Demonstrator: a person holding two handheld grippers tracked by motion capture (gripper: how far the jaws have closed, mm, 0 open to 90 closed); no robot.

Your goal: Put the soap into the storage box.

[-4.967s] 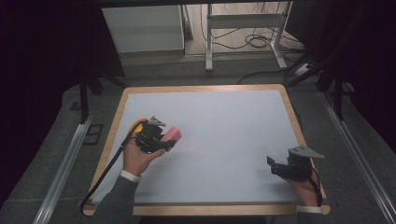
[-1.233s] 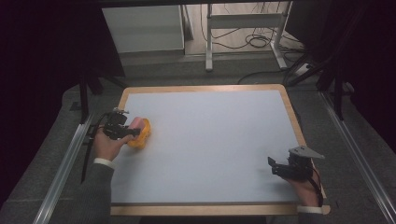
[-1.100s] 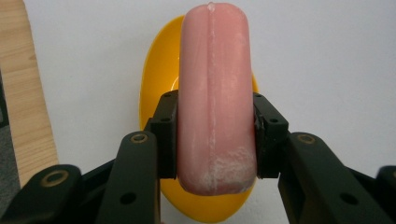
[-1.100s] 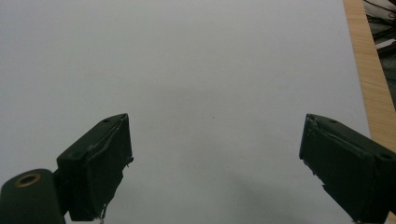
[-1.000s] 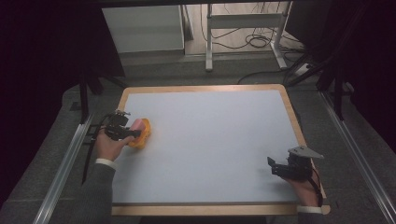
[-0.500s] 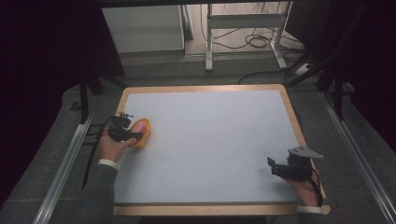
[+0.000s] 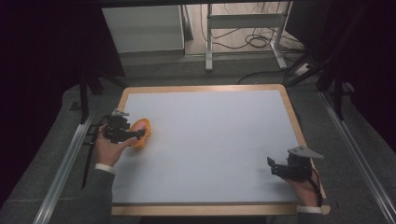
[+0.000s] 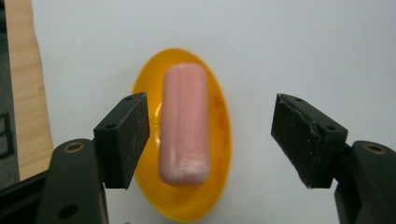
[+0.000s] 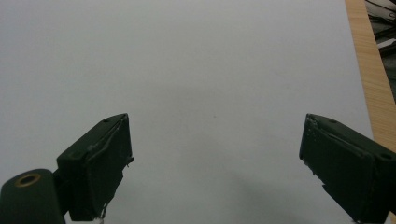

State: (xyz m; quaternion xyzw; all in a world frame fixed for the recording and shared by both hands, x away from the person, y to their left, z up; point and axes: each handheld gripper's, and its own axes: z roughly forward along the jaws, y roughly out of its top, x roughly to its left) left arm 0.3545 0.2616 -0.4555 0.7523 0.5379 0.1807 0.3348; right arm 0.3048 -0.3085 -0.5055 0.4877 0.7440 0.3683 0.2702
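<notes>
A pink cylinder-shaped piece [image 8: 183, 123] lies lengthwise in an orange oval dish [image 8: 219, 140] on the white tabletop [image 8: 303, 46]. My left gripper [image 8: 210, 106] hovers over them and its jaws have just been opening; they stand wide on either side of the pink piece without touching it. In the high view the dish [image 7: 144, 134] sits near the table's left edge, with the left gripper [image 7: 136, 135] right at it. My right gripper [image 7: 272, 166] rests open at the front right corner; between its jaws [image 9: 215, 121] there is bare white surface.
The white tabletop has a wooden rim [image 7: 201, 88]. Metal rails [image 7: 65, 163] run along both sides at floor level. A white cabinet [image 7: 142, 28] and a metal stand with cables [image 7: 243, 28] are behind the table.
The left hand carried the dish and pink piece from the middle-left to the table's left edge. Its jaws now stand open above them. The right gripper has kept still.
</notes>
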